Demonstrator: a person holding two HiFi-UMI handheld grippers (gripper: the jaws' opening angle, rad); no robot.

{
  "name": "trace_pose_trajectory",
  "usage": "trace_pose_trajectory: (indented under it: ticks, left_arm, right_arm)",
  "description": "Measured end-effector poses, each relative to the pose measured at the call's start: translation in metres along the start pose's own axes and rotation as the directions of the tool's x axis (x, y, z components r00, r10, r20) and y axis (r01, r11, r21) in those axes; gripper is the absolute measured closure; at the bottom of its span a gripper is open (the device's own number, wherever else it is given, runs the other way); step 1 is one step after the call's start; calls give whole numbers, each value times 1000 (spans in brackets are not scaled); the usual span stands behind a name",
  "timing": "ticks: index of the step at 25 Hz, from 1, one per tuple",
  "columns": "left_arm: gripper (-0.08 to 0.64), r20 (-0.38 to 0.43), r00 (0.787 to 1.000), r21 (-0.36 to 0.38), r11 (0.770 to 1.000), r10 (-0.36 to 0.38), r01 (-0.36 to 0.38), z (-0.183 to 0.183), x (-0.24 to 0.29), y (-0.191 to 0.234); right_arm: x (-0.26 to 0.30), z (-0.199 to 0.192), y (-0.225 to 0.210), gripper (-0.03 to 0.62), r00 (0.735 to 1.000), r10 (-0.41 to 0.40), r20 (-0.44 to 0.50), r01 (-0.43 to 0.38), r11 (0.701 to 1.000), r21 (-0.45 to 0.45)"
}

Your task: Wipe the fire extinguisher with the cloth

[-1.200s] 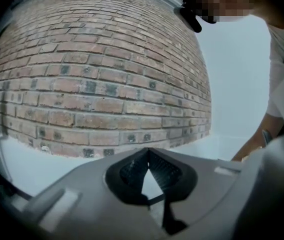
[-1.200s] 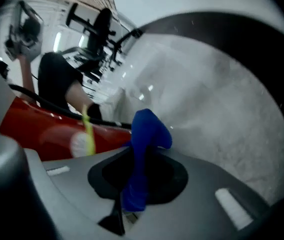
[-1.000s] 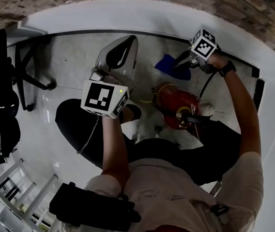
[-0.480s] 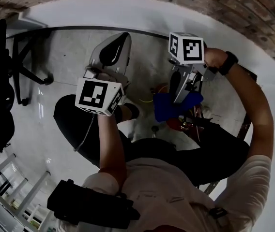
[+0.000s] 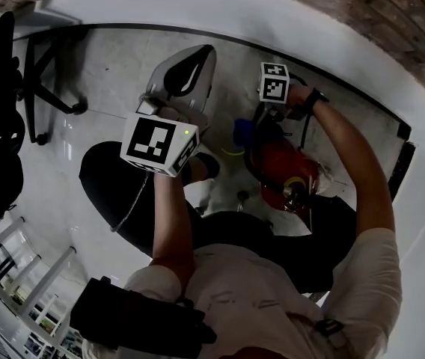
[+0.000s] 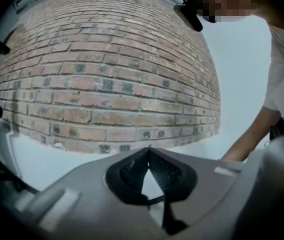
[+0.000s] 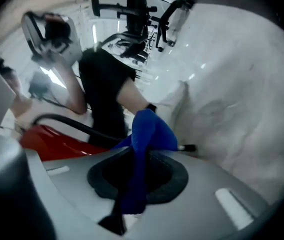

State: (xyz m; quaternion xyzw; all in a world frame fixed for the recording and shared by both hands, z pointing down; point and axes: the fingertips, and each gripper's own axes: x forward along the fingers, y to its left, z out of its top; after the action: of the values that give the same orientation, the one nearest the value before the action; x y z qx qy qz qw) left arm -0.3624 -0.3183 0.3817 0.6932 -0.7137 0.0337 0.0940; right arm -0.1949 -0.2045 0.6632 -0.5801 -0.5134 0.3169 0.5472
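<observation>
The red fire extinguisher [image 5: 286, 167] stands on the floor in front of the person, with its black hose [image 7: 67, 123] curving over it. My right gripper [image 5: 257, 124] reaches down at its far left side and is shut on the blue cloth [image 5: 242, 134]. In the right gripper view the blue cloth [image 7: 144, 134] bunches up out of the jaws of my right gripper [image 7: 135, 159], next to the red body [image 7: 57, 140]. My left gripper [image 5: 194, 60] is held up to the left, away from the extinguisher. In the left gripper view my left gripper [image 6: 148, 152] has its jaws shut on nothing and faces a brick wall.
A black office chair [image 5: 1, 88] stands at the far left. A brick wall [image 6: 107, 79] with a white base [image 5: 197, 6] runs along the back. The person's dark trouser legs [image 5: 115, 193] are beside the extinguisher. Shelving [image 5: 18, 283] shows at the lower left.
My right gripper has carried the blue cloth from over the extinguisher's top down to its far left side. The left gripper has hardly moved.
</observation>
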Motion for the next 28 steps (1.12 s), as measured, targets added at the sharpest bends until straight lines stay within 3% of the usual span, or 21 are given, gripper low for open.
trace_pose_trajectory:
  ticks: [2,4,8,9,11,14,16,17,19,22,25,27,28]
  left_arm:
    - [558,-11,1000,1,1000,1,-1,-5,3,1]
    - [558,-17,1000,11,1000,-1,1,-8,7,1]
    - [558,-36,999,28,1000,-2,3,-9,8,-5]
    - [558,-36,999,32,999,3,-2,-9,7,-6]
    - [558,-38,999,55,998,19,-17,-7,5,-9]
    - [558,-29,999,79,996,34,-31,2,-5,-20]
    - [558,-1,1000,74,997,25,-24,13,-15,-31]
    - [558,13,1000,71,997,21,-22,18,-21,-38]
    - [558,39,999,67,997,24,-27,27,-37,-53]
    - [558,98,995,76,997,18,-26,47,-63,-79]
    - [558,164,986,80,997,1,-15,68,-93,-108]
    - [558,194,981,82,997,-8,-8,77,-118,-128]
    - [558,207,978,83,996,-13,-4,79,-132,-139]
  right_arm:
    - [6,-18,-61,529,983,-182,-27,181,982,-46]
    - [8,-35,-109,536,944,-329,-36,326,943,-69]
    - [6,-66,-180,537,789,-607,-96,586,790,-181]
    - [6,-69,-188,532,764,-638,-90,613,763,-207]
    - [3,-69,-191,535,742,-667,-74,635,733,-243]
    - [-17,-60,-172,537,685,-728,-23,692,661,-289]
    - [-45,-34,-138,537,645,-749,154,762,613,-210]
    - [-63,-21,-115,537,606,-751,261,794,586,-159]
    - [-108,-6,-67,537,476,-763,437,865,497,-74]
    - [-186,-9,18,528,201,-762,615,949,307,71]
    - [-240,-28,127,528,-69,-712,699,973,106,205]
    - [-255,-42,203,526,-229,-651,724,958,-19,287]
    - [-256,-49,240,526,-299,-608,735,942,-64,331]
